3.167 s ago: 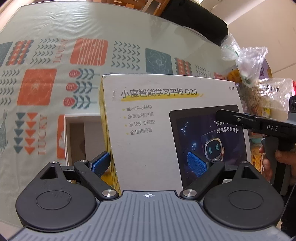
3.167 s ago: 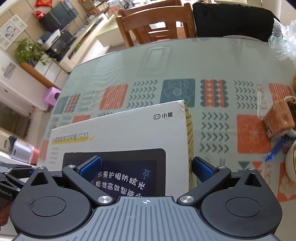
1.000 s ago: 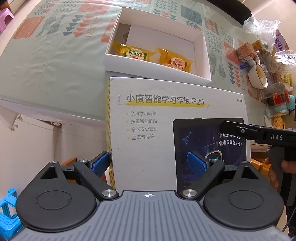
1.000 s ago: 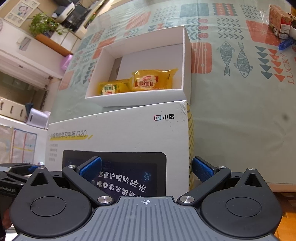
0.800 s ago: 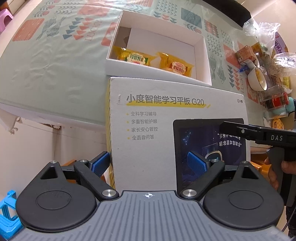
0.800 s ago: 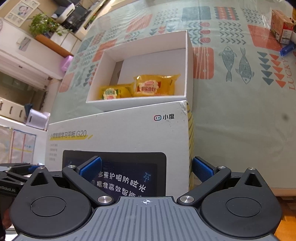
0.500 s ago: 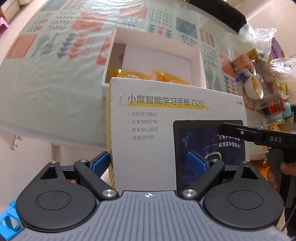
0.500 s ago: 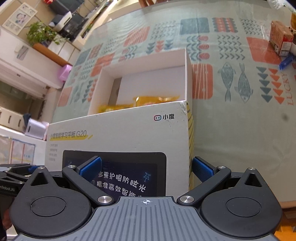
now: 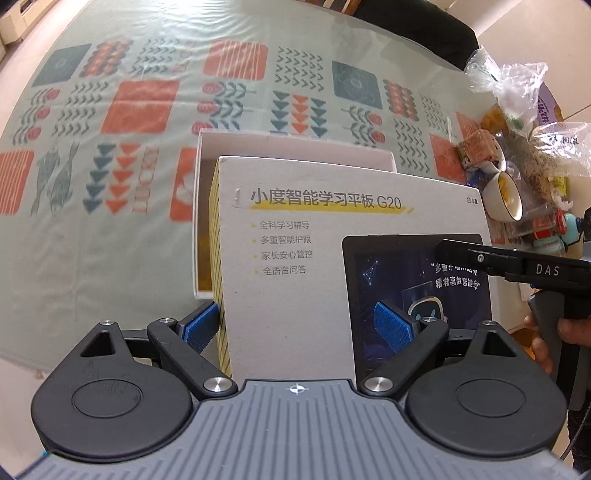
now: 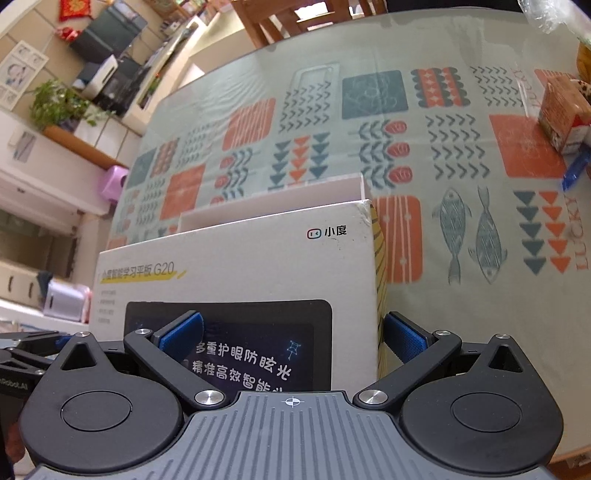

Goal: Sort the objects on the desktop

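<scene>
A white box lid (image 9: 295, 280) printed with a tablet picture is held between both grippers, over the open white box base (image 9: 295, 142). My left gripper (image 9: 297, 328) is shut on the lid's left yellow-striped edge. My right gripper (image 10: 291, 336) is shut on the lid's right edge (image 10: 378, 280); in the left wrist view it also reaches in from the right as a black gripper (image 9: 517, 262). Only the base's far rim (image 10: 277, 199) and left wall show past the lid. The inside of the base is almost all hidden.
A bowl (image 9: 504, 195), a brown carton (image 9: 476, 147), clear plastic bags (image 9: 509, 81) and small toys crowd the table's right side. The patterned tablecloth (image 9: 110, 184) stretches left and beyond the box. Wooden chairs (image 10: 295, 14) stand at the far edge. A hand (image 9: 546, 347) holds the right gripper.
Both grippers have carried the lid forward from beyond the table's near edge to over the open box. The two yellow snack packets in the box are now hidden.
</scene>
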A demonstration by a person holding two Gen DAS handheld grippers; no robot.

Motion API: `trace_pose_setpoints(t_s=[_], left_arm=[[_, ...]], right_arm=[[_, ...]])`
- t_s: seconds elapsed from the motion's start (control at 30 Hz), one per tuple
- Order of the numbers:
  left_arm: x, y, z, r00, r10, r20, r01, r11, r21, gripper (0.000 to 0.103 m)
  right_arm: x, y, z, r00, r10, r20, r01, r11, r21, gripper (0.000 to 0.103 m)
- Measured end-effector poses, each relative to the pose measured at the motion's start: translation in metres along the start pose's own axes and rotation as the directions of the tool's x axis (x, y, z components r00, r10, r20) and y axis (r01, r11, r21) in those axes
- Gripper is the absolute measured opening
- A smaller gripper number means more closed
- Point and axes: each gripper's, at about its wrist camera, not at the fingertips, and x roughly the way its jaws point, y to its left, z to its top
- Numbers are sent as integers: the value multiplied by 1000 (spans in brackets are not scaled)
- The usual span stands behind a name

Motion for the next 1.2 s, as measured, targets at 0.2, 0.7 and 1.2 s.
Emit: trace_pose_setpoints(t_s=[0.2, 0.7, 1.2], left_arm=[[10, 13, 37, 1000, -8, -9, 8, 1000, 8, 103], [46, 45, 88, 997, -31, -70, 31, 1000, -5, 103], [70, 50, 100, 993, -36, -114, 35, 999, -6, 103]], right_arm=[[18, 2, 28, 1000, -10, 3, 10, 1000, 29, 103], [55, 7, 64, 998, -55, -14, 56, 997, 51, 103], [73, -6, 70, 996, -65, -54, 69, 994, 83, 103]])
